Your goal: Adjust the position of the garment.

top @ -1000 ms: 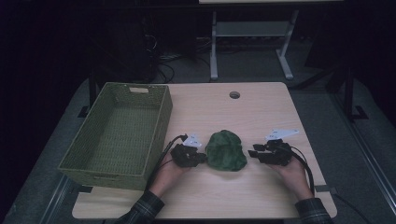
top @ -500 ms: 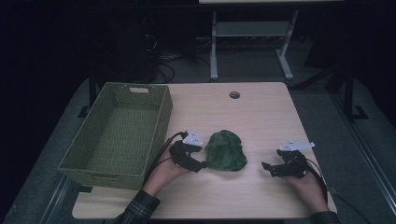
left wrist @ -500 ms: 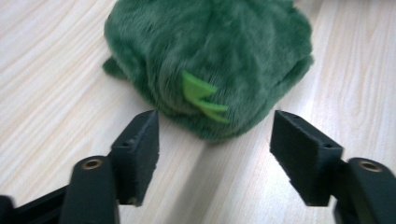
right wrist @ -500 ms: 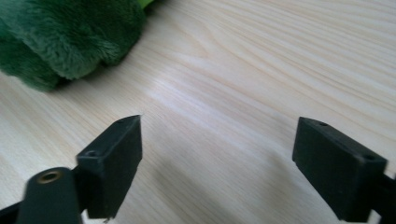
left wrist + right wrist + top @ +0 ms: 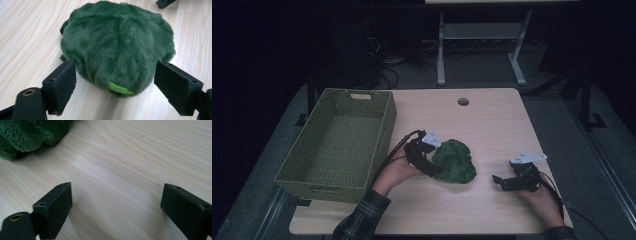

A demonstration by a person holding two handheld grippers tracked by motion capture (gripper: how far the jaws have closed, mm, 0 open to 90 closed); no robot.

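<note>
A dark green plush toy (image 5: 454, 161) lies on the wooden table (image 5: 497, 130), just right of the middle. My left gripper (image 5: 432, 159) is at its left side. In the left gripper view the plush (image 5: 117, 42) sits between the jaws of the left gripper (image 5: 117, 72), which have just been opening; the pads stand off its fur. A bright green tag (image 5: 120, 88) shows at its near edge. My right gripper (image 5: 501, 181) rests low to the right, apart from the plush. Its jaws have just been opening over bare wood (image 5: 116, 195), with the plush (image 5: 27, 135) in the far left corner.
A green woven basket (image 5: 387, 125), empty, stands on the left part of the table. A round cable hole (image 5: 463, 101) is near the far edge. Beyond the table are a dark floor, cables and a white desk frame (image 5: 477, 35).
Both grippers have opened and let go of the plush. The right one has drawn away to the right and nearer the front edge. The left one has lifted slightly beside the plush.
</note>
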